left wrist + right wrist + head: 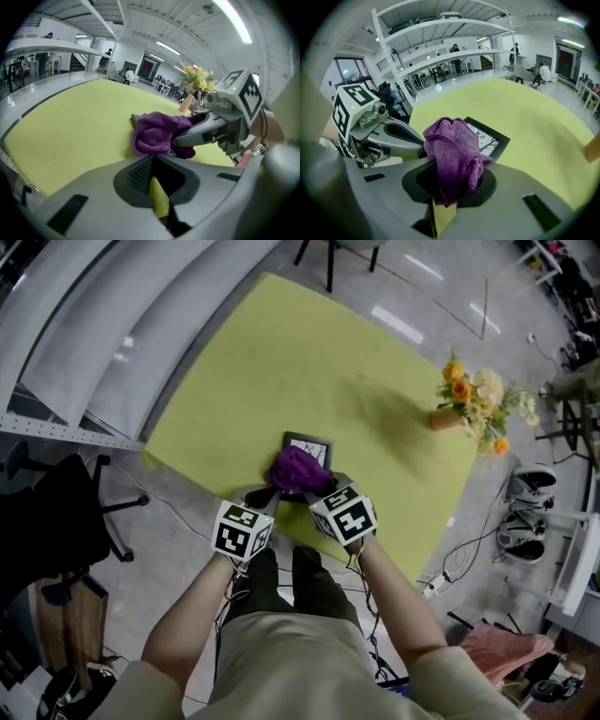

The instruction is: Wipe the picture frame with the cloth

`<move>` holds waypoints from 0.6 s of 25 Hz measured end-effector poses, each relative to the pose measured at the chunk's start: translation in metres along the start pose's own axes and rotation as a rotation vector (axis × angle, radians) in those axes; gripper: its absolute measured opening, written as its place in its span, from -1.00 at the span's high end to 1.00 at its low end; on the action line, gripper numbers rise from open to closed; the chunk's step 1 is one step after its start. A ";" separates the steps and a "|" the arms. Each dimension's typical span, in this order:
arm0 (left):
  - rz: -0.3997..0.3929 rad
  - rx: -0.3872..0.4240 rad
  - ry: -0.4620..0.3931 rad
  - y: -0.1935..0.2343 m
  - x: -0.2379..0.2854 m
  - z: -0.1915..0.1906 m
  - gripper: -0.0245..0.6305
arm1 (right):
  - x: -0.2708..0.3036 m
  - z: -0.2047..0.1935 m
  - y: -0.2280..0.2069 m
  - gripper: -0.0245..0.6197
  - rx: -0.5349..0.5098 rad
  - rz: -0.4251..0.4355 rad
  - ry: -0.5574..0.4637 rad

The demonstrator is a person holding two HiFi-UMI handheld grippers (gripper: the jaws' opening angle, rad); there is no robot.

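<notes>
Left gripper (157,183): jaws drawn almost together, with only a sliver of table showing between them and nothing held. It sits just beside the frame's near left edge. I cannot tell if its tip touches the frame.
Risk at the left: with nothing pinning the frame, a wiping stroke may push it across the table rather than clean it.
Table (281,352): covered in yellow-green. The frame lies close to the near edge, so a pull toward the person could carry it off.
Picture frame (500,140): dark border, lying flat, its near half hidden under the cloth.
Cloth (452,150): purple, bunched in a thick wad on top of the frame, with its lower folds running down into the right tongs.
Right gripper (444,199): clamped on the cloth's lower folds.
Risk at the right: the grip seems to catch only a few folds, so drag on the glass could tug the cloth free. If the wad rolls aside, a hard jaw tip may scrape the glass.
Flowers (473,401): in a vase well apart to the right, probably out of reach of short strokes; only a wide sweep would threaten them.
</notes>
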State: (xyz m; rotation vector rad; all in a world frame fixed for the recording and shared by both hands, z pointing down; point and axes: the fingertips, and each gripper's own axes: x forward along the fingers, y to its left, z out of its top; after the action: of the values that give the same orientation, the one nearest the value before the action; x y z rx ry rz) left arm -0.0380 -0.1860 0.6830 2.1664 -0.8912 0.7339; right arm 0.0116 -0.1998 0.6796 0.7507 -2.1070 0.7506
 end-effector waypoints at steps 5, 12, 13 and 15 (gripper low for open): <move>-0.009 -0.012 -0.004 0.001 0.000 0.000 0.90 | -0.020 -0.011 -0.024 0.71 0.049 -0.064 0.011; 0.002 0.003 -0.001 0.001 0.000 0.000 0.90 | -0.059 -0.028 -0.060 0.72 0.094 -0.215 0.012; 0.004 0.007 0.000 0.000 0.000 0.000 0.90 | -0.065 -0.026 -0.059 0.72 0.093 -0.223 0.000; 0.006 0.010 -0.003 0.000 -0.003 -0.001 0.90 | -0.076 -0.018 -0.052 0.72 0.086 -0.227 -0.034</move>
State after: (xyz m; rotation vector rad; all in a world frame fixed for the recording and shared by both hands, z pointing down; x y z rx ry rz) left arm -0.0396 -0.1841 0.6814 2.1752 -0.8980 0.7398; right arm 0.0974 -0.2006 0.6420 1.0366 -1.9867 0.7114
